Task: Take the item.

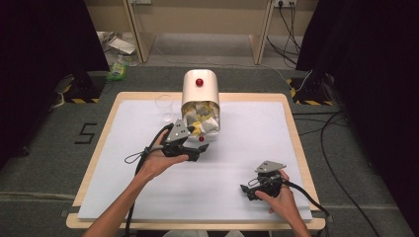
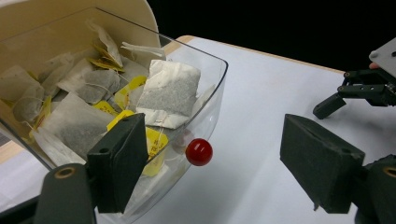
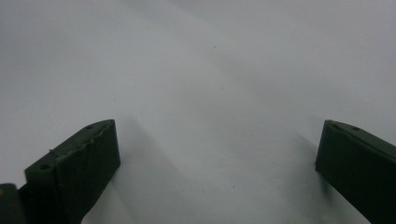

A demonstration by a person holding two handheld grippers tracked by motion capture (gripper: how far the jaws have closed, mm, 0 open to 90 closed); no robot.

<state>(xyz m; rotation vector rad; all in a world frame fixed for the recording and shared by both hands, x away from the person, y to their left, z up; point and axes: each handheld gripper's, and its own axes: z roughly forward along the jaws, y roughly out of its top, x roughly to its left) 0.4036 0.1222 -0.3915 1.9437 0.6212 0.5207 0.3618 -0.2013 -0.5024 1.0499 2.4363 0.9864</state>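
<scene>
Your left gripper [image 2: 210, 163] hangs with jaws spread wide and empty just in front of the clear drawer [image 2: 205, 112] of tea bags [image 2: 170, 91], its red knob [image 2: 199, 151] between them. Your right gripper [image 1: 253, 190], also spread and empty, rests well apart near the table's [image 1: 237, 148] front edge, so the left is nearer.

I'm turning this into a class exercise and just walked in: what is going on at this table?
A person holds a two-jaw gripper in each hand at a white-topped table. The left gripper is open at the clear tilted-out drawer of a cream tea bag dispenser, beside the drawer's red knob. Nothing is gripped yet. The drawer is full of tea bags. The right gripper is open too, low over bare table near the person. An empty glass stands left of the dispenser.
</scene>
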